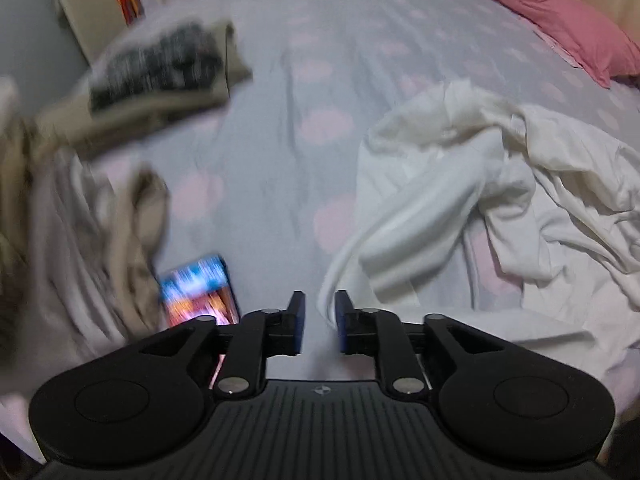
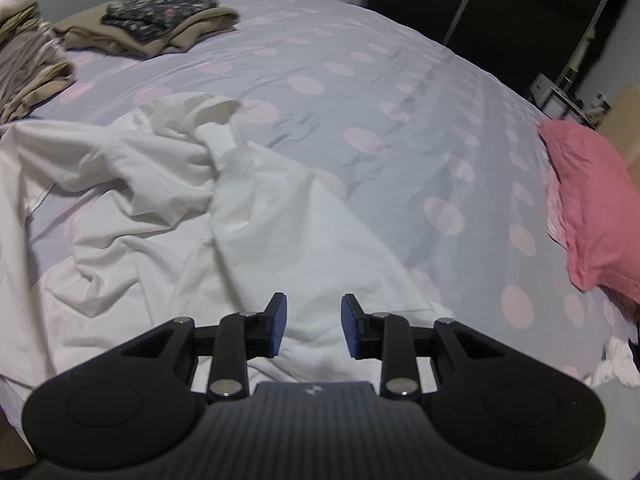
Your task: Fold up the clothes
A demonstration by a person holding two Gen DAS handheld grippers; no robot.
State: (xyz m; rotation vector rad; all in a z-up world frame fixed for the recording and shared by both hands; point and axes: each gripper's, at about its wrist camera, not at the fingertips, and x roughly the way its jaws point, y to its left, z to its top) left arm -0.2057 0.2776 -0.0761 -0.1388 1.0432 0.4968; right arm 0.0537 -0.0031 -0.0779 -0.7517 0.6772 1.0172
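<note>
**White garment loose on bed, both grippers empty**

Bed (image 2: 360, 92) has a grey cover with pale pink dots. Pink pillow (image 2: 592, 200) at its far right edge. Back left: folded tan clothes with a dark floral piece on top (image 2: 160, 16). More folded clothes stacked at the left edge (image 2: 28, 56), blurred in my left view. A phone (image 1: 198, 292) with a lit screen lies on the cover beside that stack, just ahead of my left fingers; screen too blurred to read.

White garment (image 2: 160, 208) is crumpled and unfolded on the near side of the bed, one sleeve thrown up toward the middle.

Left gripper (image 1: 320, 322): jaws a narrow gap apart, nothing between the pads. A fold of the white cloth sits just past the right fingertip; contact unclear.

Right gripper (image 2: 314, 326): jaws wider, partly open, over the white cloth, nothing pinched.

No legible writing; only a small emblem on each gripper body.
</note>
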